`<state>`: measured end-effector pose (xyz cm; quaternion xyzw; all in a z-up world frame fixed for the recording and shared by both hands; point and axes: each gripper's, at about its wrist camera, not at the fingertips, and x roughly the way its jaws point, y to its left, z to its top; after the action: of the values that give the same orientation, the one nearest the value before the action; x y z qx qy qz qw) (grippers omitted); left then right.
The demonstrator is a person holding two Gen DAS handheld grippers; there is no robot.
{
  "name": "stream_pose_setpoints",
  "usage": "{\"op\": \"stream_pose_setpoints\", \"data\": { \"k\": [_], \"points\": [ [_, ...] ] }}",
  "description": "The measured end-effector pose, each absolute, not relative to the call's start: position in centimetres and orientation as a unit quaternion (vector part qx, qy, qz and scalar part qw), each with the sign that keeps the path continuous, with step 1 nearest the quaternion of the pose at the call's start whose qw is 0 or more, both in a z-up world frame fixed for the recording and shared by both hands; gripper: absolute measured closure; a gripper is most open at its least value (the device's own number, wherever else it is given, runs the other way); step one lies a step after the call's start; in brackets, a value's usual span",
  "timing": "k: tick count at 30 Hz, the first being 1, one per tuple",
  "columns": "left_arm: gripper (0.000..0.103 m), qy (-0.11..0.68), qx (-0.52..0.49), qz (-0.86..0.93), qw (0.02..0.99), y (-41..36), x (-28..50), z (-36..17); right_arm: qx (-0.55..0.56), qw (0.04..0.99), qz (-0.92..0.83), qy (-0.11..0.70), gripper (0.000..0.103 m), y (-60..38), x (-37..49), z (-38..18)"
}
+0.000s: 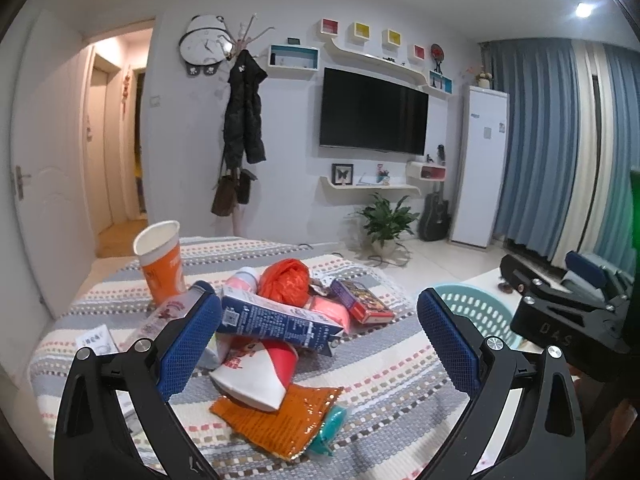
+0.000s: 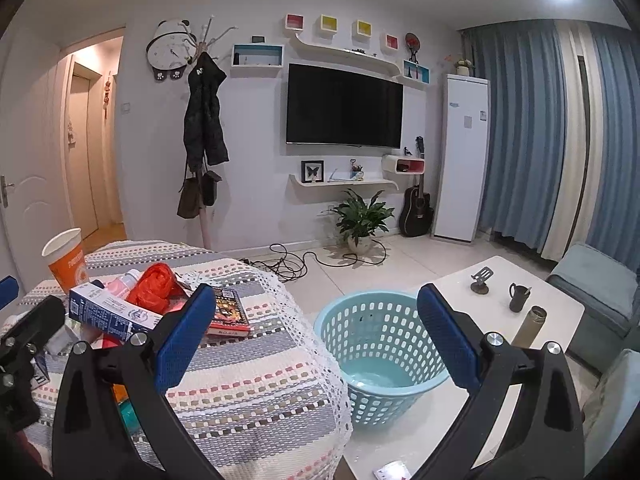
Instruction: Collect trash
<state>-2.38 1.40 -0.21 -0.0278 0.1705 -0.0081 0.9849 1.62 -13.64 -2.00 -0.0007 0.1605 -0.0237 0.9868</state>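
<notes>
Currently, in the left wrist view, the left gripper (image 1: 320, 344) is seen spread wide, with nothing held between its blue pads (image 1: 191, 346). Below and ahead of it, a heap of trash is spread on a striped cloth (image 1: 400, 392). An orange paper cup (image 1: 160, 264) is stood upright at the far left of the heap. A blue and white carton (image 1: 280, 320) is laid across a tipped red and white cup (image 1: 256, 376), which rests on an orange foil wrapper (image 1: 284, 416). A crumpled orange bag (image 1: 286, 280) and a small printed box (image 1: 360, 300) are found behind the carton. Part of a light blue basket (image 1: 476, 304) is glimpsed past the right finger, and the other gripper's black body (image 1: 568, 316) is seen at the right edge.

In the right wrist view, the right gripper (image 2: 316, 344) is likewise held wide apart and empty. The perforated basket (image 2: 380, 352) is framed between its fingers, standing on a white table (image 2: 532, 320) just beside the cloth-covered surface (image 2: 256, 380). The carton (image 2: 112, 316), the bag (image 2: 154, 288) and the upright cup (image 2: 68, 264) are visible to the left, well apart from the basket.
</notes>
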Motion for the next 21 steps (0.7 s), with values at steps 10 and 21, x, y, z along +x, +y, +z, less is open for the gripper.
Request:
{"op": "stream_pose_setpoints", "data": {
  "k": [10,21],
  "points": [
    [0.008,0.172,-0.031,0.001,0.985,1.97,-2.48,-0.1,0.018,0.985,-0.023,0.172,0.007,-14.43,2.03,-2.25],
    [0.008,0.176,-0.031,0.001,0.984,1.99,-2.3,-0.26,0.012,0.985,-0.022,0.168,0.007,-14.52,1.87,-2.28]
  ]
}}
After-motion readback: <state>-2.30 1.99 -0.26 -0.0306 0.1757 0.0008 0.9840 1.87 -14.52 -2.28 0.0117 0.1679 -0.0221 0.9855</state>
